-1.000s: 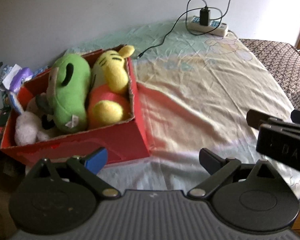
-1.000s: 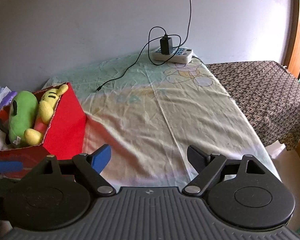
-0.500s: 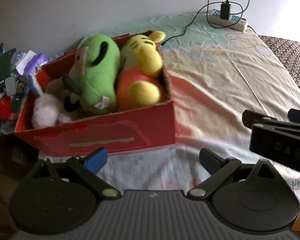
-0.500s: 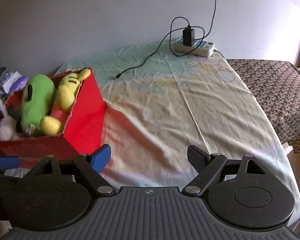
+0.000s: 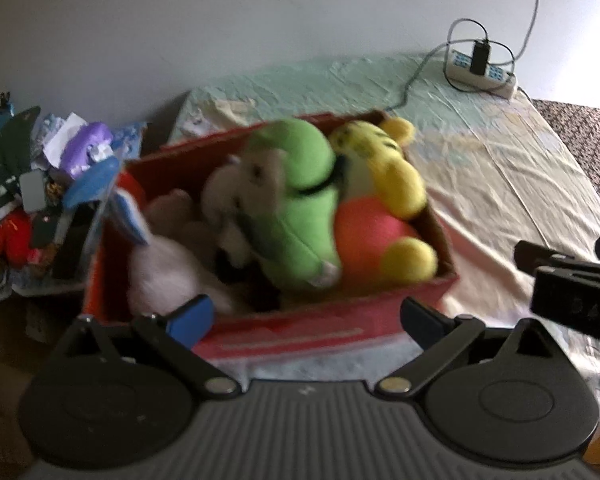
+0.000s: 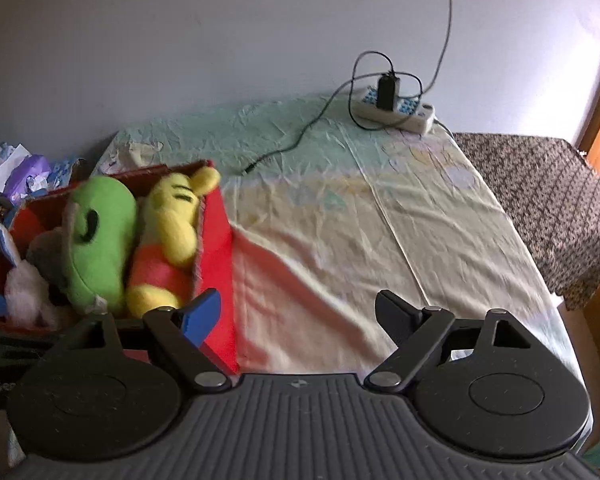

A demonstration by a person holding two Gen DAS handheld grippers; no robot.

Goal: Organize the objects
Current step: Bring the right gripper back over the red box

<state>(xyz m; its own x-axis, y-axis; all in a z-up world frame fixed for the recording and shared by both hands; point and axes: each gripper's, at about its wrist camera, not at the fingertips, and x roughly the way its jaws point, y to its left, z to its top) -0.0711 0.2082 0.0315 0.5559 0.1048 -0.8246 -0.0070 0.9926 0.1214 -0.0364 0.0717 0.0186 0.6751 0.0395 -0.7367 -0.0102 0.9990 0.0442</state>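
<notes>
Your left hand-held gripper [image 5: 305, 318] has its two fingers wide apart and holds nothing. It points at the red box [image 5: 331, 330], and the near wall of the box lies between the fingertips. The left view is blurred, so small details there are hard to read.

The red box stands on a bed covered with a pale sheet [image 6: 379, 216], at the left end of the sheet. Inside the box the green plush toy [image 5: 300, 216] lies in the middle, and the yellow plush toy [image 5: 383, 200] with the orange body lies just beside it on the right, touching it. On the left of the green one there are white plush toys [image 5: 168, 276], pressed close together; I cannot tell how many.

Your right hand-held gripper [image 6: 298, 312] is also spread open and empty. It is over the sheet, at the right of the box, and its blue fingertip [image 6: 200, 314] is in front of the right wall of the box.

A white power strip [image 6: 395, 110] with a black charger plugged in lies at the far end of the bed, near the wall. A pile of mixed small things [image 5: 48, 184] is at the left of the box.
</notes>
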